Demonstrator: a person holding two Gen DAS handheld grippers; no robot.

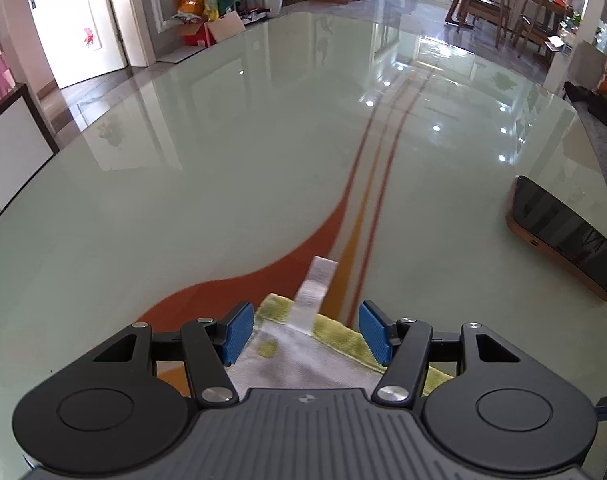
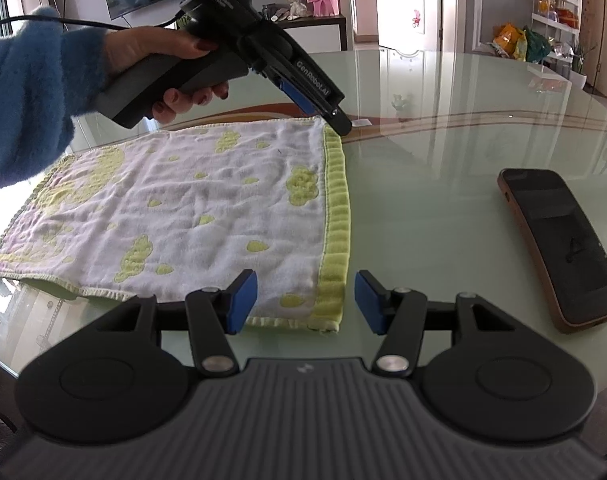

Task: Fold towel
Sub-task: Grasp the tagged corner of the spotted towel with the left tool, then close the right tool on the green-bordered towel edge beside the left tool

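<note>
A white towel (image 2: 191, 216) with yellow-green patches and a yellow-green border lies flat on the glass table (image 2: 443, 168). My right gripper (image 2: 305, 300) hovers open over the towel's near right corner; its blue pads stand apart on either side of the border. My left gripper (image 2: 335, 120), held by a hand in a blue sleeve, points down at the far right corner. In the left wrist view that corner (image 1: 299, 336) with its white label (image 1: 315, 292) lies between the open blue pads of the left gripper (image 1: 303, 332), which are not pressing on it.
A dark phone in a brown case (image 2: 559, 248) lies on the table to the right of the towel, also seen as the phone (image 1: 563, 236) in the left wrist view. Orange curved stripes (image 1: 367, 184) run under the glass. Chairs, boxes and shelves stand beyond the table.
</note>
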